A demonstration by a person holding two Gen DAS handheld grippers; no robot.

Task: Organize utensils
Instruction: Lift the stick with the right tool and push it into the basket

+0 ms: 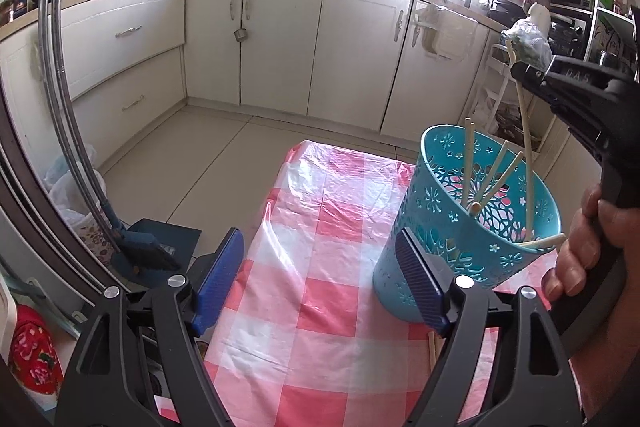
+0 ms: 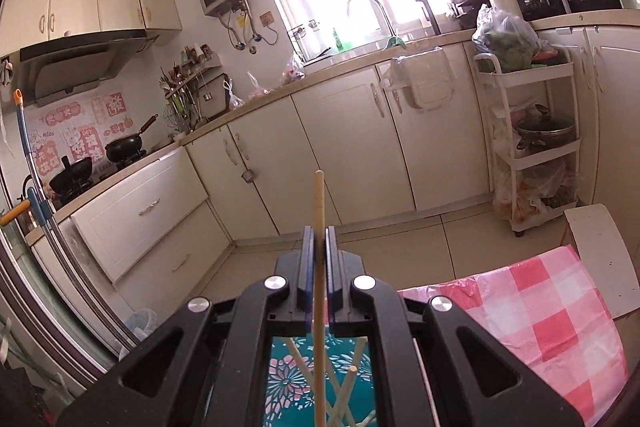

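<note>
Several chopsticks in turquoise holder [image 1: 460,227]; one chopstick [image 2: 318,211] pinched in right claw [image 2: 319,243] above; left claw [image 1: 320,275] spread; one chopstick left on bench [image 1: 304,307].

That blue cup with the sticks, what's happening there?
A person is sorting chopsticks into the blue holder on the checked tablecloth. The right hand-held gripper is shut on one chopstick and holds it upright over the holder, which already has several inside. The left hand-held gripper is open beside the holder.
</note>
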